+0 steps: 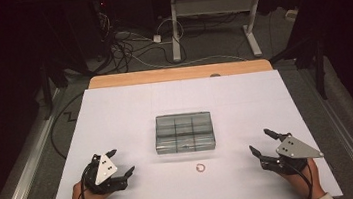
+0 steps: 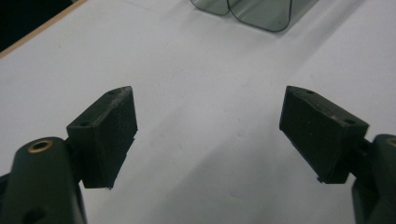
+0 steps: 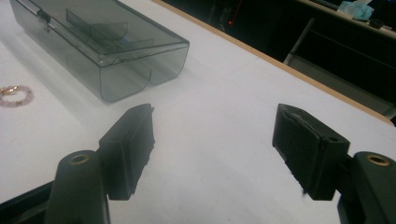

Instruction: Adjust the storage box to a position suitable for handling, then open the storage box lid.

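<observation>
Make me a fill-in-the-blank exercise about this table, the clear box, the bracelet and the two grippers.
1. The clear plastic box is split into ___ compartments.
2. The bead bracelet lies on the white sheet, ___ the box.
3. The left hand-held gripper and the right hand-held gripper both have their jaws ___.
4. The box's lid is ___.

Missing words: six; outside; open; closed

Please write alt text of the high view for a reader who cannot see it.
A clear compartment box, lid closed, sits mid-table on a white sheet, a small bead bracelet just before it. The left gripper and right gripper flank them, both open and empty.
</observation>
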